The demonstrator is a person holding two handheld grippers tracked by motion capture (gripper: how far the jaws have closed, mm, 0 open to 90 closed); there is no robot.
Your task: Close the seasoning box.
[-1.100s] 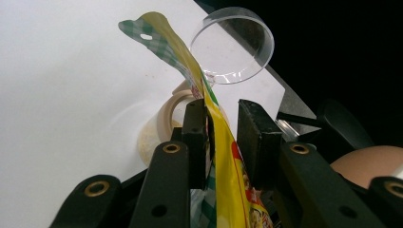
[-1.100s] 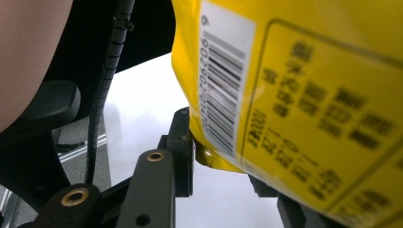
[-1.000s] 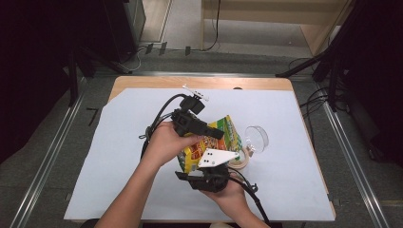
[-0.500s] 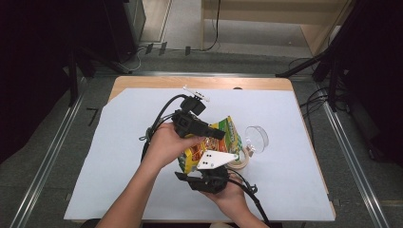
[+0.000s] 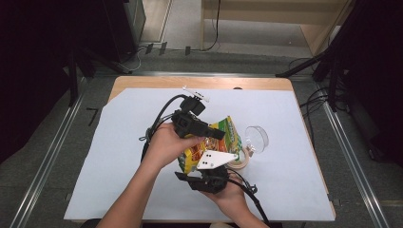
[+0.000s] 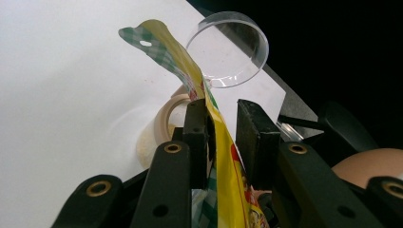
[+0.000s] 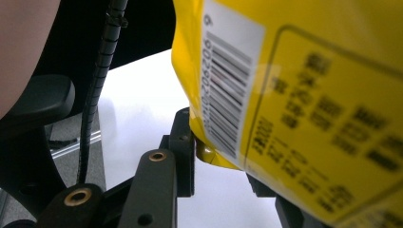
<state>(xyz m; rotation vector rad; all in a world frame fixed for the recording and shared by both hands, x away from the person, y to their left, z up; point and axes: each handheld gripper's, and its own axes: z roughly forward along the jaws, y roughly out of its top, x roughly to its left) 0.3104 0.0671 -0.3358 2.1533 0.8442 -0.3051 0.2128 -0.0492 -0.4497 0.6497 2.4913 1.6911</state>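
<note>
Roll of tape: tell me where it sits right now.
In the high view the roll of tape lies flat on the white sheet, right of centre, partly behind the yellow snack bag, near the clear round lid.

Glossy, probably plastic snack bag [image 5: 215,142]; clear plastic lid [image 5: 257,137]

I read a barcode on the yellow snack bag [image 7: 304,95], its digits near "206206"; the bag's other print is too blurred.
</note>
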